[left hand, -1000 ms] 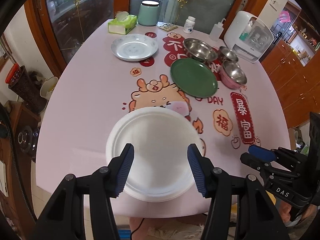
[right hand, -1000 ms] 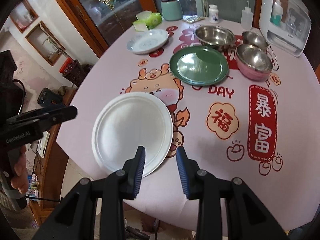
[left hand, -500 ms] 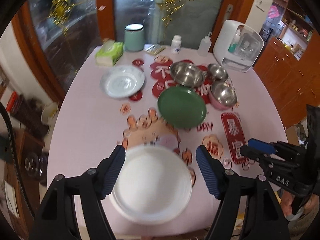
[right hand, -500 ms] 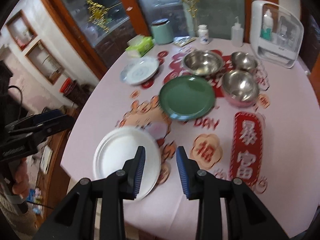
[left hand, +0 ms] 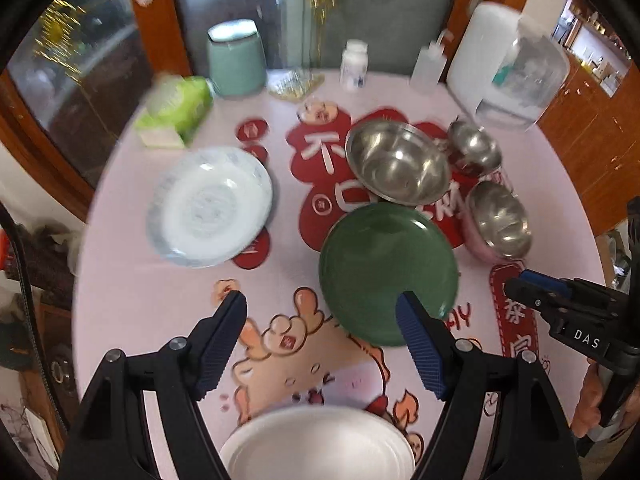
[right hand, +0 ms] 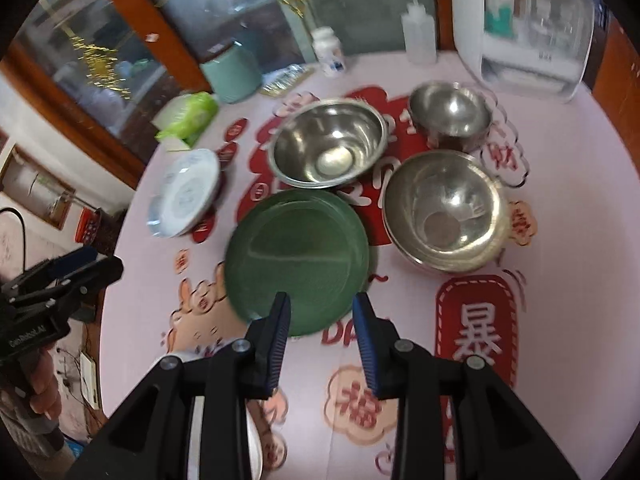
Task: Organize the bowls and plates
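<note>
A green plate [left hand: 384, 268] lies mid-table, and behind it stand a large steel bowl [left hand: 396, 160], a small steel bowl [left hand: 474, 148] and a pink-sided steel bowl [left hand: 500, 220]. A blue-patterned white plate [left hand: 208, 208] sits at the left. A plain white plate [left hand: 316, 444] rests near the front edge, below my left gripper [left hand: 320, 304], whose jaws are opening with nothing between them. My right gripper [right hand: 322, 300] hovers over the green plate's [right hand: 296, 260] near rim, open by a narrow gap and holding nothing.
Along the table's far side stand a green tissue box [left hand: 176, 116], a teal canister [left hand: 236, 60], a pill bottle [left hand: 354, 66], a squeeze bottle [left hand: 428, 68] and a white appliance [left hand: 508, 68]. The pink tablecloth [left hand: 132, 300] drops off at the left edge.
Both grippers have moved forward from over the plain white plate toward the green plate and bowls. The left jaws have widened. The white plate stays on the table.
</note>
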Tool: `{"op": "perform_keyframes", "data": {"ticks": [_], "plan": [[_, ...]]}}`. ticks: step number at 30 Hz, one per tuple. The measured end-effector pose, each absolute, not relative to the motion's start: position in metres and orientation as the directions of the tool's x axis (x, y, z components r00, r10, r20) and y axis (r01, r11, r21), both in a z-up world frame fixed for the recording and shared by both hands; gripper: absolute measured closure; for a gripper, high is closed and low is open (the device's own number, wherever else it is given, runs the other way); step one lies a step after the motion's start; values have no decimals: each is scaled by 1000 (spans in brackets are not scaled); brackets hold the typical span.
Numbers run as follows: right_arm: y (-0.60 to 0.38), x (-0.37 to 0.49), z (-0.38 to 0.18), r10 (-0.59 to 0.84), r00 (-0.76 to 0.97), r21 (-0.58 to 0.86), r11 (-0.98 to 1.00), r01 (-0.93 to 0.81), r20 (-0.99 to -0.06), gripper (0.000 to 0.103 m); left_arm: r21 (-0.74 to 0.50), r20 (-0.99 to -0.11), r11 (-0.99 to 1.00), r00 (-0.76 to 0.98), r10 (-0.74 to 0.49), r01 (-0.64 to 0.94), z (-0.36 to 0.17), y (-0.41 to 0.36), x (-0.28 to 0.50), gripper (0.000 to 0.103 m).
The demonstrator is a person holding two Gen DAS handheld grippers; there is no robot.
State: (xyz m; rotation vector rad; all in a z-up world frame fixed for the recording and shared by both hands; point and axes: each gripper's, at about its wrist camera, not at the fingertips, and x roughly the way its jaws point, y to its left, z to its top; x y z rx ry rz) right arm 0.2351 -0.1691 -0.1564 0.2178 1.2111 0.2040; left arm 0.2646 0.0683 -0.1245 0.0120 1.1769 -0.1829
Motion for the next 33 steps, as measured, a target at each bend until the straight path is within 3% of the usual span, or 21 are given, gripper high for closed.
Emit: {"op": "perform_keyframes", "data": {"ticks": [6, 8, 10, 15, 19, 28, 33], "plan": [[-169, 272, -211, 280, 243, 295, 955, 29, -929, 71, -140, -948, 984, 272, -164, 106, -194, 73, 312, 30], [-170, 280, -224, 288, 223, 306, 951, 50, -931, 71, -150, -953, 983, 248, -171, 101, -211, 74, 323, 40], [-171, 285, -234, 283, 209, 303, 951, 69, -936, 71, -166, -958, 981, 221, -185, 101, -227, 73, 331, 43], [-171, 291, -251, 269, 177, 285, 956, 73, -947, 82, -189, -960, 975, 188, -208, 113, -247, 70, 338, 43], [-170, 294, -255, 268, 177, 283, 957, 68, -947, 88, -217, -959, 968, 157, -235, 125, -259, 68, 341, 55], [-173, 296, -257, 276, 186, 290, 956, 48, -943, 89, -250, -958, 957, 104, -267, 150, -273, 62, 345, 85], [-176, 292, -255, 264, 188, 278, 959, 54, -946, 90, -246, -960, 957, 97, -262, 152, -271, 59, 340, 89]]}}
